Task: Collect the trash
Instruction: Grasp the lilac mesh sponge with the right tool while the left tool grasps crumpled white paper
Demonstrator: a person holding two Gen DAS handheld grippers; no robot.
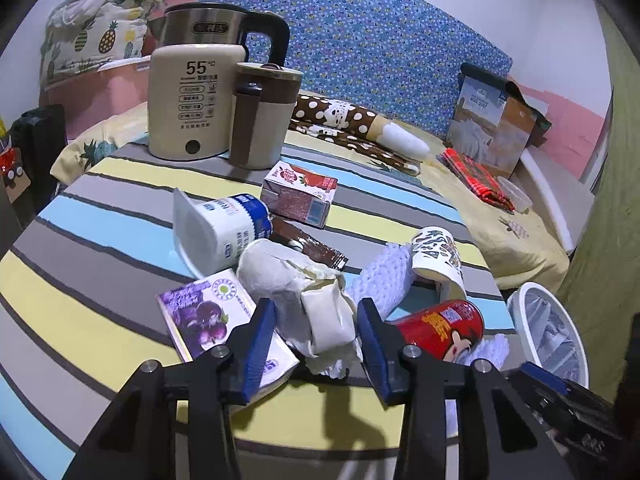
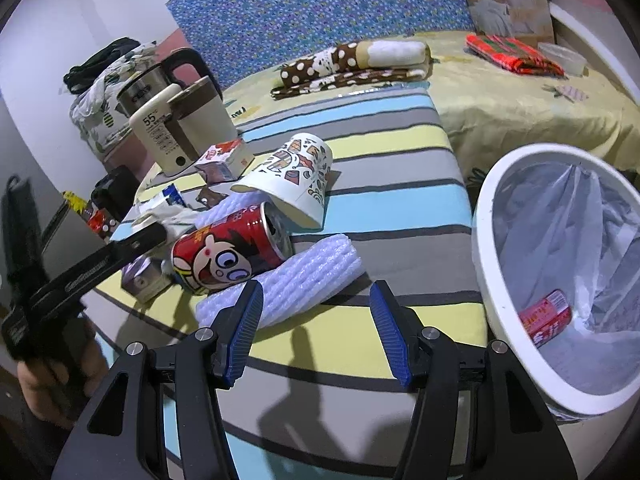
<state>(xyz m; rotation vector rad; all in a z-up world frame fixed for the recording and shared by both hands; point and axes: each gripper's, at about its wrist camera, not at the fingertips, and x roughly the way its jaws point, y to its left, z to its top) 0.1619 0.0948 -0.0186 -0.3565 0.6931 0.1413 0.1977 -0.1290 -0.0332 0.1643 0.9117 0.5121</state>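
Observation:
Trash lies on a striped table. My left gripper is open, its blue pads on either side of a crumpled white paper wad, not closed on it. Around it lie a purple carton, a yogurt cup, a red milk carton, a brown wrapper, a patterned paper cup, white foam netting and a red can. My right gripper is open and empty, just in front of the foam netting and the can. The white bin holds a red wrapper.
A kettle, a cream warmer and a brown jug stand at the table's far side. Behind is a bed with a dotted cloth, a box and red fabric. The bin stands right of the table.

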